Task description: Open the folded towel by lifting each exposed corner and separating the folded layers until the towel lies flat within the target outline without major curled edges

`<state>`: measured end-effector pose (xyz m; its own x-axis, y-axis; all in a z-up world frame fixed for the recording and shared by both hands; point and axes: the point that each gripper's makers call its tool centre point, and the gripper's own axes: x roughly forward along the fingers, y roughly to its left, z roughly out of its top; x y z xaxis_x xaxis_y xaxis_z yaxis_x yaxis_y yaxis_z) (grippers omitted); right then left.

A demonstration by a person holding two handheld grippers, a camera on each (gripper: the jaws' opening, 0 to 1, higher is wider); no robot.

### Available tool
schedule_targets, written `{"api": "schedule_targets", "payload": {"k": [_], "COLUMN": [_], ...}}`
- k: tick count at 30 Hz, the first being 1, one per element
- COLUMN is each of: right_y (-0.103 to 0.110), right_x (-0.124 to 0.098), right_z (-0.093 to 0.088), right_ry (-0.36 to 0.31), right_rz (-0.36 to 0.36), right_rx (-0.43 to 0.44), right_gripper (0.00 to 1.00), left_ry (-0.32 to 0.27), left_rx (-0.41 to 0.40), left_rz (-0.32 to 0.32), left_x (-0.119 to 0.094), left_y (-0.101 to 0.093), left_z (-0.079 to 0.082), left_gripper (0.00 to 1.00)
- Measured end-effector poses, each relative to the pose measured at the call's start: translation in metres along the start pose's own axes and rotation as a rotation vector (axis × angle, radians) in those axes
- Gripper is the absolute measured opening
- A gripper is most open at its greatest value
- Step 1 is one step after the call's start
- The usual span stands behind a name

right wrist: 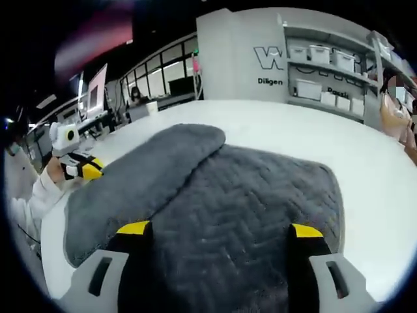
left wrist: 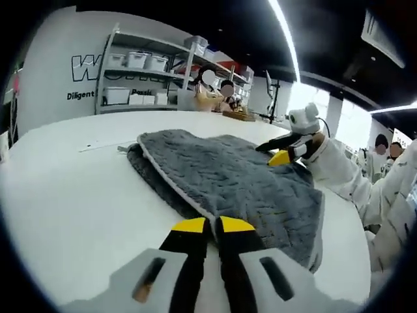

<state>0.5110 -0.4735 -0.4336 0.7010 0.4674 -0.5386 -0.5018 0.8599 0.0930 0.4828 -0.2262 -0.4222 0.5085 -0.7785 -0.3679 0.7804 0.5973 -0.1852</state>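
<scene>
White table [left wrist: 65, 195] is bearing the grey towel [left wrist: 228, 176], still partly folded. Left gripper [left wrist: 213, 225], jaws together, is hovering at its near edge. Right gripper [right wrist: 218, 229] is spreading wide above it.

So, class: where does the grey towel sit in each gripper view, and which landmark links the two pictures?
Left gripper view: grey towel spreads across the centre, above the shut left hand-held gripper.
Right gripper view: towel covers the centre and bottom, between the open jaws.
Shared landmark: the shelving with white bins.
</scene>
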Motion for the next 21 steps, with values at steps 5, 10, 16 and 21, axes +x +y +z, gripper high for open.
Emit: {"api": "schedule_targets", "payload": {"k": [5,10,16,21], "right_y": [0.001,0.001,0.001,0.001], "right_x": [0.001,0.003,0.003,0.004], "right_z": [-0.001,-0.003,-0.005,-0.007], "right_ry": [0.006,0.015,0.022,0.036], "right_rz": [0.001,0.000,-0.007,-0.019], "right_rx": [-0.006,-0.016,-0.027,-0.054], "right_gripper": [0.83,0.83,0.81,0.81], "left_ry": [-0.026,-0.037,-0.050,-0.065], "left_rx": [-0.007,-0.024,-0.041,-0.045], "left_rz": [-0.008,-0.001,-0.001,-0.002], "left_x": [-0.002,-0.004,-0.009,-0.011], "left_y": [-0.001,0.002,0.005,0.006], "left_z": [0.004,0.007,0.011,0.014], "left_gripper": [0.03,0.03,0.03,0.03]}}
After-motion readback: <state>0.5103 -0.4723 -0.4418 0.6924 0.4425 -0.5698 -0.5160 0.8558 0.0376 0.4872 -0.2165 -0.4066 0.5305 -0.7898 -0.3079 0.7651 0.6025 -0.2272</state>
